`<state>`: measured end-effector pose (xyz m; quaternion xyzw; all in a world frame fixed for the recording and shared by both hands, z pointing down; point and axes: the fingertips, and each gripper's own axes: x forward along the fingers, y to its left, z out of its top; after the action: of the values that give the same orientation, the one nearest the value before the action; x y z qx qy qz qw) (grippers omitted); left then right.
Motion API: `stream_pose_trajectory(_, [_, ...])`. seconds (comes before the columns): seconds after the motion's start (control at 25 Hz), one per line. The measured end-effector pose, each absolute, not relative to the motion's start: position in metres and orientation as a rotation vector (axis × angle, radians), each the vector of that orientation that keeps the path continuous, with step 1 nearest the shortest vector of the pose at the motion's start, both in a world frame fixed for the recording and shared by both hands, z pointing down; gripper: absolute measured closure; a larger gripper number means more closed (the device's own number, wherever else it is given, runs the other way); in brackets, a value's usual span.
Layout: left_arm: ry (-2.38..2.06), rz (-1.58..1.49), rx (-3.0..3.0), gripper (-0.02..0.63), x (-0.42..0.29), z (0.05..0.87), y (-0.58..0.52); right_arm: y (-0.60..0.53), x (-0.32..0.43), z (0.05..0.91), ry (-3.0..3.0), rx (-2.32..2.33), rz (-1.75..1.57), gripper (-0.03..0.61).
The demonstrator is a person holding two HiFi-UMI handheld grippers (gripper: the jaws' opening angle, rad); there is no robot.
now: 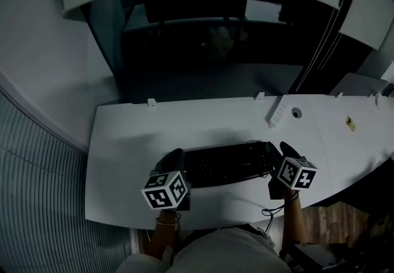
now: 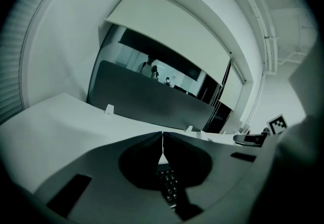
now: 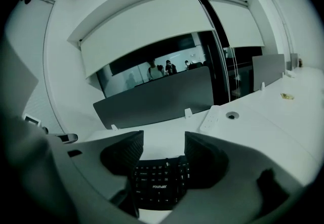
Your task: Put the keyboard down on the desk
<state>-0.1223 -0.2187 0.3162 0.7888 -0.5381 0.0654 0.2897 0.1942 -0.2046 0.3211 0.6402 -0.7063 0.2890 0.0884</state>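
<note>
Keyboard (image 1: 228, 164) on desk (image 1: 123, 142), between left tool (image 2: 162, 136) (pressed together, empty), right tool (image 3: 163, 139) spread

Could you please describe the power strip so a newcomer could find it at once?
On the white desk, look toward the back edge, beyond the right end of the black keyboard. The power strip lies slanted beside a round cable hole, the only long white bar there.

The white desk (image 1: 123, 142) lies free at the left of the frame and in the strip behind the keyboard (image 1: 225, 164). At the upper right a power strip (image 1: 278, 111) lies on it, and a dark partition (image 1: 209, 84) closes the far edge.
</note>
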Motion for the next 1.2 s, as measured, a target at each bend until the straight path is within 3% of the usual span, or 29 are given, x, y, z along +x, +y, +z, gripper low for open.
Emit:
stream_pose_trajectory(0.44, [-1.481, 0.094, 2.07, 0.598, -0.12, 0.307, -0.217, -0.201, 0.183, 0.302, -2.151, 1.928, 0.782, 0.337])
stream_pose_trajectory(0.6, [-1.519, 0.076, 2.054, 0.598, -0.117, 0.303, -0.212, -0.202, 0.186, 0.296, -2.157, 1.942, 0.726, 0.44])
stream_pose_trajectory(0.84, [-1.562, 0.088, 2.051, 0.598, -0.1, 0.292, -0.196, -0.195, 0.195, 0.292, -2.203, 1.916, 0.733, 0.518])
stream_pose_trajectory(1.2, [-1.672, 0.129, 1.999, 0.598, -0.073, 0.28, -0.15, -0.159, 0.212, 0.288, -2.263, 1.859, 0.703, 0.54])
